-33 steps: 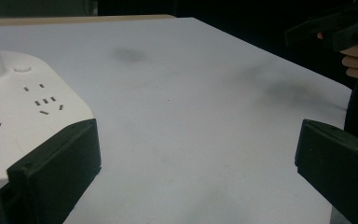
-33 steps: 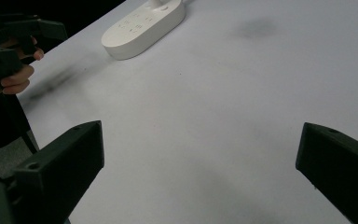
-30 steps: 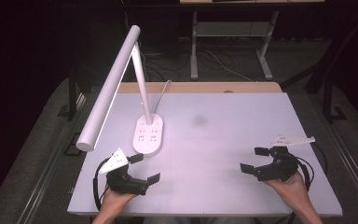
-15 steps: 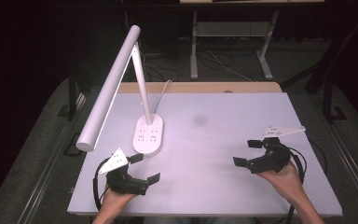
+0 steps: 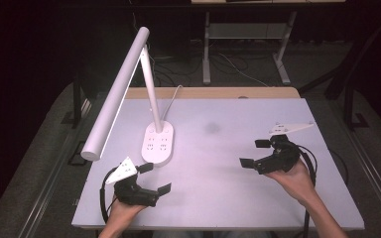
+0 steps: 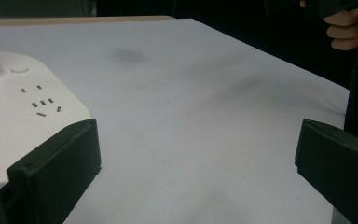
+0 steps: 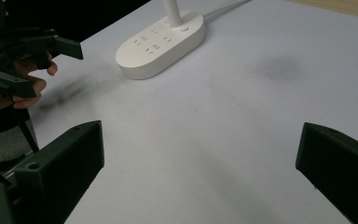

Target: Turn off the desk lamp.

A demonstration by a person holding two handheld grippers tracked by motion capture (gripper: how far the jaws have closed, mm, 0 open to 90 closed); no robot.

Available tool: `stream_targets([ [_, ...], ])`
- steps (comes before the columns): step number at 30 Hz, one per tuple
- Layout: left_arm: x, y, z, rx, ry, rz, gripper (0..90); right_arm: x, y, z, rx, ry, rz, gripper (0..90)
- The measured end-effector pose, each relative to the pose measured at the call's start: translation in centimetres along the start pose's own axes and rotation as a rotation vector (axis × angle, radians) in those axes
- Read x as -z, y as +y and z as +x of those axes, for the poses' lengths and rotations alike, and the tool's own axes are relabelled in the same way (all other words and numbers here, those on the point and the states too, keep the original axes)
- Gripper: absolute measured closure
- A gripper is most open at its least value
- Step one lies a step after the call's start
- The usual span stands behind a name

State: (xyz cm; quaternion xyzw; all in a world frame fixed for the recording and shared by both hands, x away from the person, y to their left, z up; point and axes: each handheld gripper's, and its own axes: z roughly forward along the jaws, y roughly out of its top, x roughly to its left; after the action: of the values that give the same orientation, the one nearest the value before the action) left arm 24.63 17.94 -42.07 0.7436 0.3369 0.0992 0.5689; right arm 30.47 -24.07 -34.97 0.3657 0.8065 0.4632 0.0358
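Left gripper point(image 5: 155, 179) sits low at the near-left of the white rectangular table point(image 5: 238, 198), jaws spread wide, nothing between them. White plastic desk lamp with an oval socket-strip base point(image 5: 158, 144) is just ahead of it, off its left jaw, close but not touching; the lamp's long tube head point(image 5: 115, 95) hangs above and to that gripper's left. Right gripper point(image 5: 254, 153) is well apart across the table, also gaping and empty, lamp base far ahead-left of its jaws. Faint grey smudge point(image 5: 212, 127) on the tabletop lies ahead of both.
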Motion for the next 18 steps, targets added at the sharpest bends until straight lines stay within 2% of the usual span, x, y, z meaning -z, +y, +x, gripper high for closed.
stream_targets([
  [5, -0.1, 0.0, 0.1, -0.004, 0.002, 0.000, 0.0, -0.5, 0.9, 0.2, 0.009, -0.003, -0.001, 1.0],
  [9, -0.1, 0.0, 0.2, -0.009, 0.006, 0.004, 0.0, -1.1, 1.8, 0.3, 0.016, 0.014, -0.005, 1.0],
  [18, -0.4, 0.0, 0.1, -0.017, 0.009, 0.016, 0.0, -2.8, 3.4, 0.5, 0.033, 0.026, 0.020, 1.0],
])
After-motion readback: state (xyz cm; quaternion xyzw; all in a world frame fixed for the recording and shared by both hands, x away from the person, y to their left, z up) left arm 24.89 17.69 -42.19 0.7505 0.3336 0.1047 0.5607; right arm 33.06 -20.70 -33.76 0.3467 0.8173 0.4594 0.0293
